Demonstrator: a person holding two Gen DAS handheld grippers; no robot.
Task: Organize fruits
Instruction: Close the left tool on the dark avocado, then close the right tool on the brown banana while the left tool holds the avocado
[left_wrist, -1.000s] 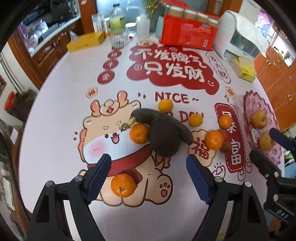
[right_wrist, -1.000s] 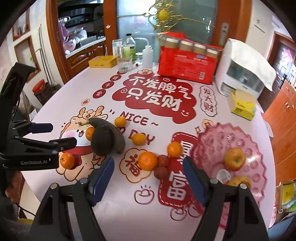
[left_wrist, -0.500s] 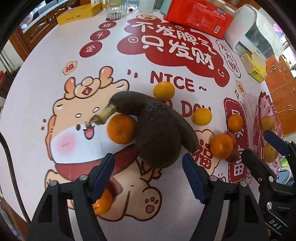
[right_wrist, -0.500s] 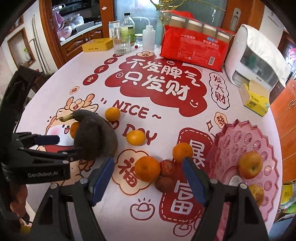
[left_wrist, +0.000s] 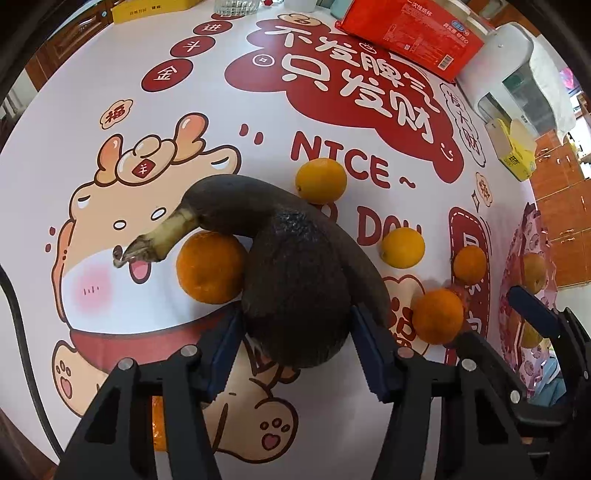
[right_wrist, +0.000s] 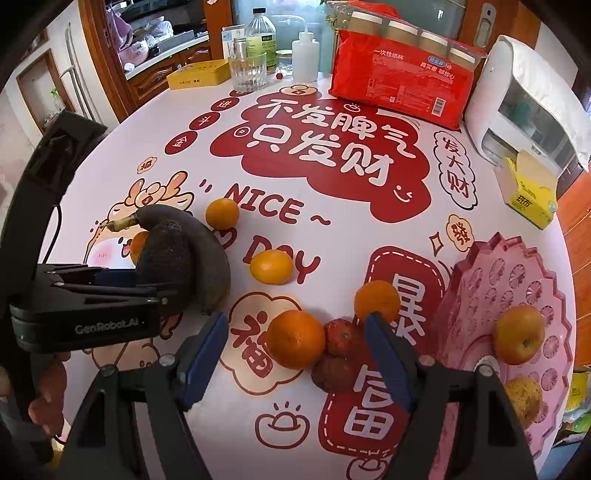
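The left gripper (left_wrist: 297, 345) has been closing around the blackened overripe bananas (left_wrist: 295, 273), pads touching; the right gripper (right_wrist: 295, 347), beside them, stands apart over a round orange tangerine (right_wrist: 295, 339)

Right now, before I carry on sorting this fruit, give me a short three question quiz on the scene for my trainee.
1. Fill in: the right gripper is ____ (open or shut).
2. True or false: the pink tray holds two fruits.
3. Which gripper has the blackened bananas between its fingers? A the left gripper, B the right gripper.
Key: 1 open. 2 true. 3 A; its jaws have just been closing, and the pads are against the bananas.
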